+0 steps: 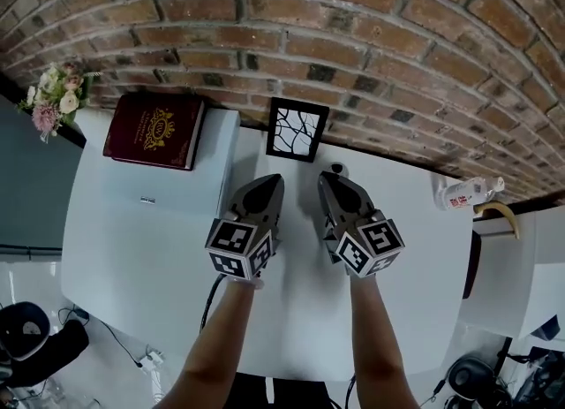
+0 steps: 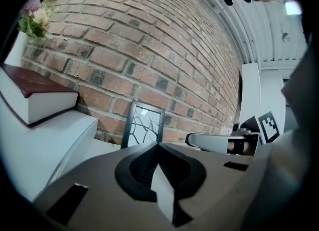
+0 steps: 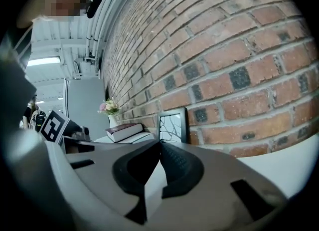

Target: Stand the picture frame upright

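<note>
The black picture frame (image 1: 297,130) with a branch pattern stands upright on the white table (image 1: 415,257), against the brick wall. It also shows in the left gripper view (image 2: 144,130) and the right gripper view (image 3: 173,125). My left gripper (image 1: 269,182) is a short way in front of the frame and slightly to its left, jaws shut and empty (image 2: 158,144). Just to the frame's front right, my right gripper (image 1: 328,179) is likewise shut with nothing in it (image 3: 160,142). Neither gripper touches the frame.
A maroon book (image 1: 154,129) lies on a raised white box (image 1: 190,182) at the left, with flowers (image 1: 53,98) beyond it. A small dark round object (image 1: 338,169) sits by the right gripper's tip. At the right edge, a white bottle (image 1: 463,193) lies on its side.
</note>
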Tool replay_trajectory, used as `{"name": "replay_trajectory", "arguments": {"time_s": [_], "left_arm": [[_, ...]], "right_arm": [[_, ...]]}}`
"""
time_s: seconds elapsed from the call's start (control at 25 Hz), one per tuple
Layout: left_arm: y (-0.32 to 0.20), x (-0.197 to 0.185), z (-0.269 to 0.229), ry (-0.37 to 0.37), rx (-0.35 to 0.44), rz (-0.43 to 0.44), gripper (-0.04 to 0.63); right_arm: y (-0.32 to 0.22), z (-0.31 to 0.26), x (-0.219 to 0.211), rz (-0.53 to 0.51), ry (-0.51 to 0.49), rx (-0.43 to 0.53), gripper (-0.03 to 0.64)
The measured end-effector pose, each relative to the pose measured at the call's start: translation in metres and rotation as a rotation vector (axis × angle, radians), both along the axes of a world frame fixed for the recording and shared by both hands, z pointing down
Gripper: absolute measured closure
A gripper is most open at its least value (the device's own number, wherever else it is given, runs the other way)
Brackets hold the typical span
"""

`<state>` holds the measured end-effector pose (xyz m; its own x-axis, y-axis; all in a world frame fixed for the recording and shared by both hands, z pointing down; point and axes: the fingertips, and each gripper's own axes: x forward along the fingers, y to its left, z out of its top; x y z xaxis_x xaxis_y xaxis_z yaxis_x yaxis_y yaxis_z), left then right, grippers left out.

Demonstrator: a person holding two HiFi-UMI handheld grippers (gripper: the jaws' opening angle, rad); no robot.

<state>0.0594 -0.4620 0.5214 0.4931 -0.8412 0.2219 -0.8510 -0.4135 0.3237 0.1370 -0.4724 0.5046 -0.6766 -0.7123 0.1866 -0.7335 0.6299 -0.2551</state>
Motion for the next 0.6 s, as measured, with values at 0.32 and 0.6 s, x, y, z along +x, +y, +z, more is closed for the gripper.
{"name": "replay_trajectory", "arguments": {"time_s": [0.32,0.6], "left_arm": [[0.058,-0.013,-0.021,-0.007,0.022,-0.007,0.594],[0.112,-0.028,-0.040,0.029,0.030,-0.019,0.594]], "right_arm": [[0.061,-0.021,-0.010,-0.071,-0.014,0.000,0.611],[0.113,-0.045,-0.021,-0.155,0.009,0.019,0.611]]}}
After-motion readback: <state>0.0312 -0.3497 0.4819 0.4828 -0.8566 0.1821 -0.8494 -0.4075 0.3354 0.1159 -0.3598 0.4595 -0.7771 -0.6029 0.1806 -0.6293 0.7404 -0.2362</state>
